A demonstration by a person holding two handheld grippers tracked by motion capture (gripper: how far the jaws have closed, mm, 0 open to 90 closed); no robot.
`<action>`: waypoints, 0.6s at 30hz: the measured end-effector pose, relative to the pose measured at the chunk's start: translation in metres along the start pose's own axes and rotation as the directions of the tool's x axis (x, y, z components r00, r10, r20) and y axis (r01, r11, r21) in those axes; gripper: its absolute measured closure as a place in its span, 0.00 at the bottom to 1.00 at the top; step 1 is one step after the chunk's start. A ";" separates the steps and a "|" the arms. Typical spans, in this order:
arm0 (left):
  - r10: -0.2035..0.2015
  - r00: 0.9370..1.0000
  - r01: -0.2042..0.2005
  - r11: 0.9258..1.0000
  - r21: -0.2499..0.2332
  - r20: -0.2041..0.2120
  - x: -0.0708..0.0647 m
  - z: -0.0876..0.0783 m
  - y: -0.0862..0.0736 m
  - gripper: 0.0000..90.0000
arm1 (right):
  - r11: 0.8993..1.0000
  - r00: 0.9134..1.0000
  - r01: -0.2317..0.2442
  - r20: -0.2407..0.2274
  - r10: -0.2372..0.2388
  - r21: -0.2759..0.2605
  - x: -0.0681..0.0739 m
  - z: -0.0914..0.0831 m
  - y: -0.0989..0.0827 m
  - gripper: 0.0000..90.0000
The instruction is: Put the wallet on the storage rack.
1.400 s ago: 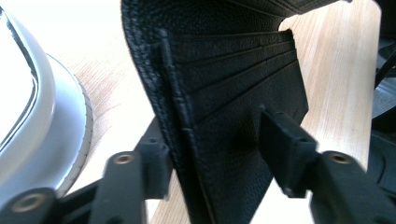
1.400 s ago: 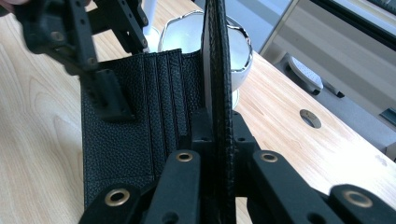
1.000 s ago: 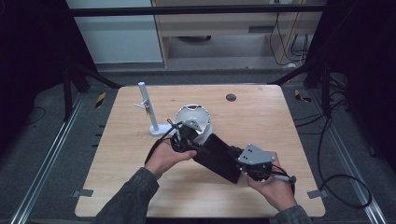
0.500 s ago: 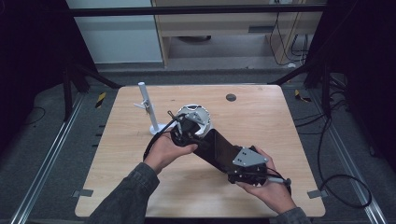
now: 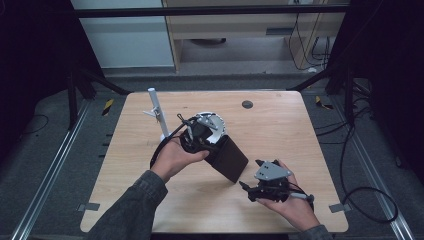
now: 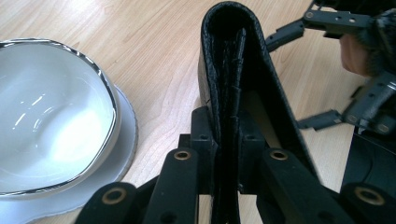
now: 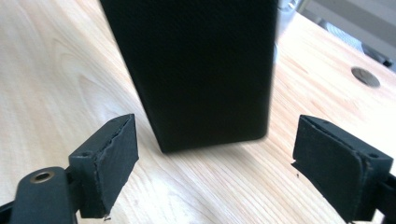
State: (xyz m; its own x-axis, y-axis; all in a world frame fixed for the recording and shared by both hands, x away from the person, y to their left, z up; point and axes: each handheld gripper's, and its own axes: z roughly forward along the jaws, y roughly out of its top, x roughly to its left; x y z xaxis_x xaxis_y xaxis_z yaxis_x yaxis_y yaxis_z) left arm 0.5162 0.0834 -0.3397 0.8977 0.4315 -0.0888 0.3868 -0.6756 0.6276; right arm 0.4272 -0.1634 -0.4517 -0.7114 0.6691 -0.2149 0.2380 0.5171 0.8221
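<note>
Mid-surface, the left hand-held gripper (image 5: 200, 139) clamps a black textured leather folded wallet (image 5: 229, 158) beside a white silver-rimmed bowl (image 6: 51, 116). Toward the near edge, the right hand-held gripper (image 7: 215, 168) gapes wide, facing the wallet's free end, apart.

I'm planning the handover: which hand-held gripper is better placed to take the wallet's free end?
Right. The right hand-held gripper is open, facing the wallet close ahead. The left hand-held gripper is already shut on its other end.
</note>
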 end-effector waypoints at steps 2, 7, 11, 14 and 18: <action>0.005 1.000 -0.005 1.000 0.004 -0.005 0.000 -0.003 0.002 0.90 | 1.000 1.000 -0.020 0.016 0.020 0.003 -0.005 0.001 -0.005 0.15; 0.022 0.999 -0.022 1.000 0.018 -0.023 -0.002 -0.012 0.009 0.90 | 0.997 0.995 -0.074 0.066 0.072 0.017 -0.016 0.004 -0.019 0.13; 0.042 0.998 -0.041 0.999 0.030 -0.039 -0.005 -0.020 0.015 0.90 | 0.994 0.990 -0.111 0.094 0.108 0.022 -0.022 0.005 -0.027 0.12; 0.043 0.998 -0.042 0.999 0.033 -0.044 -0.005 -0.024 0.017 0.90 | 0.991 0.986 -0.133 0.109 0.129 0.033 -0.025 0.007 -0.031 0.11; 0.044 0.998 -0.041 0.998 0.043 -0.054 -0.005 -0.025 0.018 0.90 | 0.986 0.981 -0.160 0.116 0.154 0.049 -0.027 0.009 -0.036 0.10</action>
State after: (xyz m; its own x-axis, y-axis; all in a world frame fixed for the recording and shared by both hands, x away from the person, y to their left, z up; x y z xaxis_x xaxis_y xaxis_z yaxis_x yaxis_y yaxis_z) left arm 0.5134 0.0844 -0.3083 0.9010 0.4333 -0.0194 0.3581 -0.7177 0.5972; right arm 0.4439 -0.1958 -0.4803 -0.5845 0.7982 -0.1457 0.3809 0.4284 0.8194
